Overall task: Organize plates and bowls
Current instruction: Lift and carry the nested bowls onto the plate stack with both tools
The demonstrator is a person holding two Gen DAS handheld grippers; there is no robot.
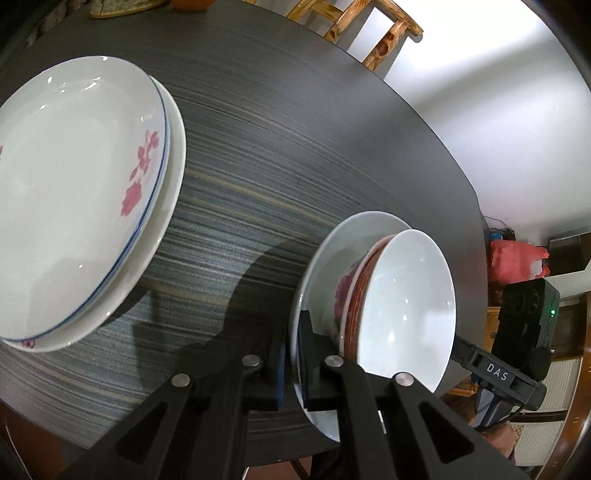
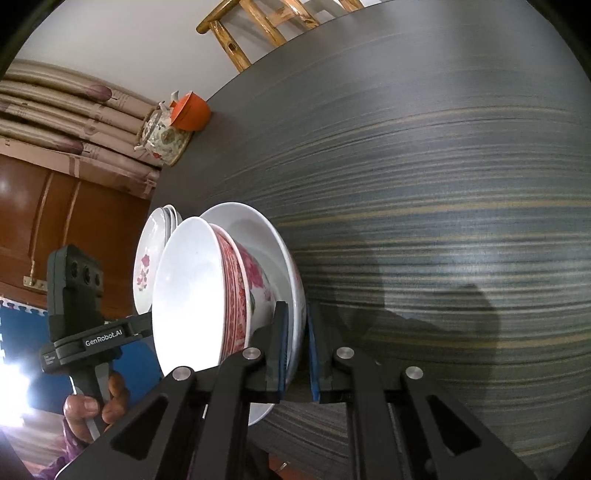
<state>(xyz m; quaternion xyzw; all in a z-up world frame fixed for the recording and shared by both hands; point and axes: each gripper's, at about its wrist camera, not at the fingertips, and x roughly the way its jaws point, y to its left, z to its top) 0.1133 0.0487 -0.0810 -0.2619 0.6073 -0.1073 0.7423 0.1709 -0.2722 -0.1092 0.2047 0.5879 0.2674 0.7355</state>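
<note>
A white plate (image 1: 332,251) carries nested bowls: a plain white bowl (image 1: 406,295) on top, a red-patterned bowl (image 1: 356,295) under it, and a pink-flowered one lowest. My left gripper (image 1: 293,341) is shut on the plate's rim at one side. On the opposite side, my right gripper (image 2: 296,325) is shut on the same plate (image 2: 251,229), with the bowls (image 2: 192,295) leaning beside its finger. A stack of flowered plates (image 1: 74,184) lies on the dark striped table (image 1: 277,147) to the left, and shows behind the bowls (image 2: 146,266) in the right wrist view.
A wooden chair (image 1: 369,29) stands beyond the table's far edge. A flowered teapot (image 2: 164,140) and an orange cup (image 2: 190,110) sit at the table's far corner. A red bag (image 1: 517,258) lies on the floor past the table edge. A hand (image 2: 92,406) grips the left gripper's handle.
</note>
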